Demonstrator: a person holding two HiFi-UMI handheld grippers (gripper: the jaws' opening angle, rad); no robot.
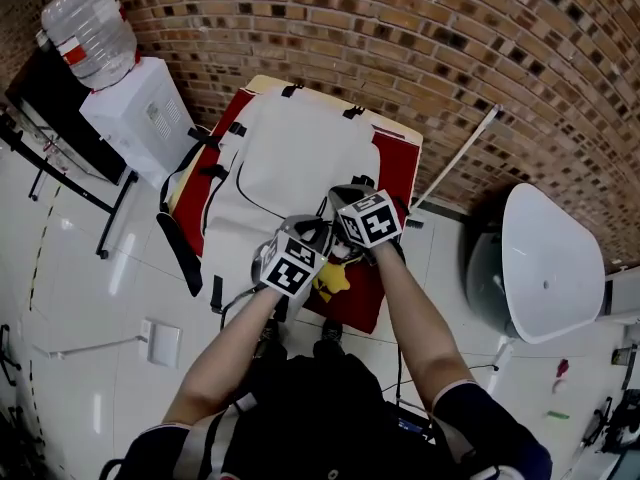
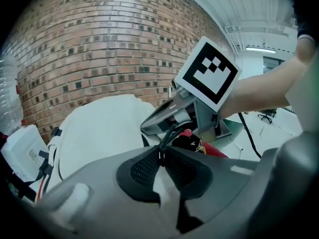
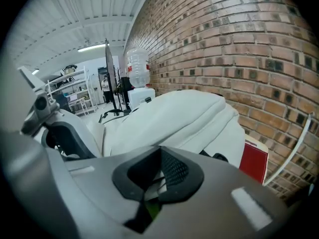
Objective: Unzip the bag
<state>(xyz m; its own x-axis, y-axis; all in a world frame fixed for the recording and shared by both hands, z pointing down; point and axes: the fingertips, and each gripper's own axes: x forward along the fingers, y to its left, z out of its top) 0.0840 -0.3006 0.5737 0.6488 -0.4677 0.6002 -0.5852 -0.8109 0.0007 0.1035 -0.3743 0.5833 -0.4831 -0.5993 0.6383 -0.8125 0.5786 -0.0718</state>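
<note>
My left fingers (image 2: 144, 169) pinch a black cord (image 2: 168, 136) on the white bag (image 1: 300, 148), my right fingers (image 3: 175, 171) closed tight alongside.

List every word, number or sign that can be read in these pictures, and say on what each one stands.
No text can be read in any view.
Left cube, right cube: black-and-white square patterns only, no letters.
Bottle: red label, print too small to read.
Dispenser: small panel, too small to read.
Bag: no print shows.
</note>
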